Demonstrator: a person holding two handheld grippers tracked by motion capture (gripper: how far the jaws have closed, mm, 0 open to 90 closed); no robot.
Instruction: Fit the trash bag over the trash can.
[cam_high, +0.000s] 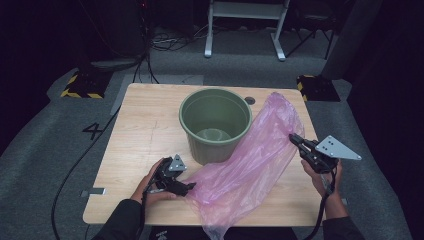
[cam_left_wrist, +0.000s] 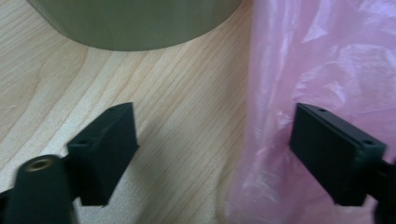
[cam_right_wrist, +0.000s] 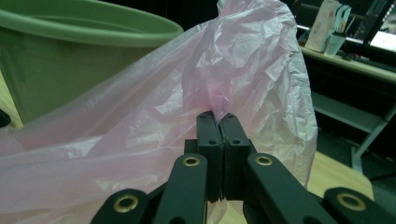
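My right gripper (cam_right_wrist: 219, 122) pinches a fold of the pink plastic bag (cam_high: 250, 160), jaws pressed together on it. My left gripper (cam_high: 187, 189) is spread, low at the bag's near edge. Bag drapes across the table (cam_high: 145, 130) against the green bucket (cam_high: 216, 122).

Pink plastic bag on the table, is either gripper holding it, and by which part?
The right gripper is shut on a pinched fold of the pink bag at its edge. The left gripper is open, one jaw against the bag, gripping nothing.
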